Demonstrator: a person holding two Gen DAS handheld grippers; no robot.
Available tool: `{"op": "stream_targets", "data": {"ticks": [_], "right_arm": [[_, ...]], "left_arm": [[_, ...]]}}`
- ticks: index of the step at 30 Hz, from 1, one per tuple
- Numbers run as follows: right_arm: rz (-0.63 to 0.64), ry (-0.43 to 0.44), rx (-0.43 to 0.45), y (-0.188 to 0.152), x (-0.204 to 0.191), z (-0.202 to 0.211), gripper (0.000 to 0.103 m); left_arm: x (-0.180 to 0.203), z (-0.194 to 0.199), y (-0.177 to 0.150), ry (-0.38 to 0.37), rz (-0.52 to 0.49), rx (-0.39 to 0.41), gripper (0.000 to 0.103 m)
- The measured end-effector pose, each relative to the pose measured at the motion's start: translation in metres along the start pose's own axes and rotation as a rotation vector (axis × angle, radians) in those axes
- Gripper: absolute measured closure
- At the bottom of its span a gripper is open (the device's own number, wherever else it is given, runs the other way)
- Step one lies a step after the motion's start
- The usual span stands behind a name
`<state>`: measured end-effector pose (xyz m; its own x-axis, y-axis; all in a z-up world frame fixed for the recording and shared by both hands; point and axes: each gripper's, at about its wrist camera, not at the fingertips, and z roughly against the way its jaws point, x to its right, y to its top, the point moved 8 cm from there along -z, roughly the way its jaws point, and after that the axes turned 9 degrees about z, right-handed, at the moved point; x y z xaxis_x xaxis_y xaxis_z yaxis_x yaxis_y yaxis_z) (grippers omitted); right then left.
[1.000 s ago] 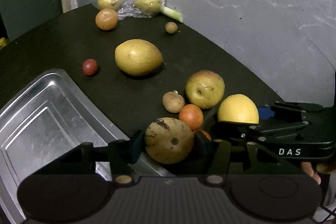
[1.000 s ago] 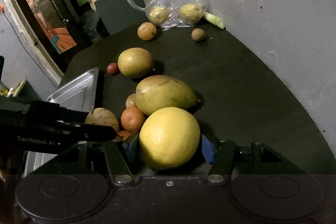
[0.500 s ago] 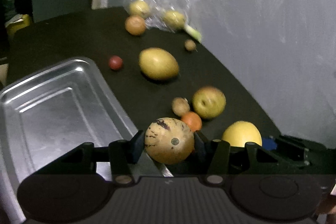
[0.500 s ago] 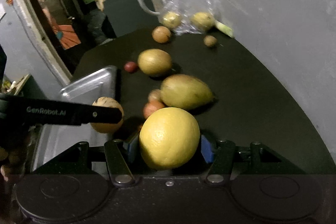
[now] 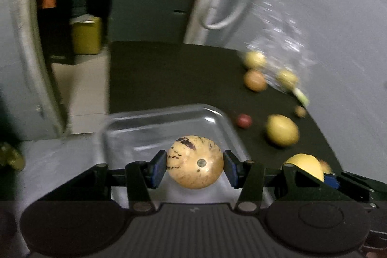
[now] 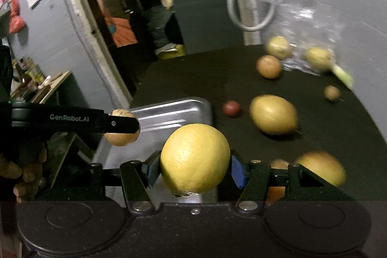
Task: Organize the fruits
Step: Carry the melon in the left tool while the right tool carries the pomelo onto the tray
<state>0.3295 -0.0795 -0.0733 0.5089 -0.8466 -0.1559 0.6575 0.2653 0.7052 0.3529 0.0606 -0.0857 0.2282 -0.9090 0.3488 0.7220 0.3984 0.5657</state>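
In the left wrist view, the left gripper is clamped on a tan, dark-speckled round fruit, its blue pads pressed against both sides. The fruit hangs over the metal tray, which sits at the near edge of the dark table. Past the tray's far right corner lies a small red fruit, and just beyond that a large yellow-green oval fruit. Farther from the tray, near the wall, an orange-brown round fruit rests beside a clear plastic bag holding two yellowish fruits; a small brown fruit lies apart from them. To the right of the tray, the yellow citrus shows partly behind the black body of the right gripper. The picture is blurred.

In the right wrist view, the right gripper is closed on a large yellow citrus, held between its blue pads above the tray's near right corner. Left of it, the left gripper's black finger crosses the speckled fruit, above the tray's left side. Right of the tray sit the red fruit and the oval fruit; the orange-brown fruit, the bag and the small brown fruit lie farther off. Near the right gripper's right finger rests another yellow-green fruit, blurred, with an orange fruit partly hidden behind the linkage.
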Motion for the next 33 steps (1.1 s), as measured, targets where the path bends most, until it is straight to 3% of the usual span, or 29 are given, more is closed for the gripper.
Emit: {"op": "stream_targets", "data": {"ticks": [11,19,33], "right_arm": [[0.120,-0.009,-0.051,0.031,-0.036,-0.080,0.043],[0.170,-0.049,-0.086,0.032,-0.041,-0.108,0.043],[0.174,-0.074,-0.109,0.023,-0.043,-0.117,0.043]], "left_arm": [[-0.071,-0.020,0.025,0.087,0.120,0.008,0.049],[-0.075,-0.037,0.023,0.091,0.128,-0.031,0.049],[-0.069,-0.043,0.021,0.094,0.103,-0.050,0.047]]}}
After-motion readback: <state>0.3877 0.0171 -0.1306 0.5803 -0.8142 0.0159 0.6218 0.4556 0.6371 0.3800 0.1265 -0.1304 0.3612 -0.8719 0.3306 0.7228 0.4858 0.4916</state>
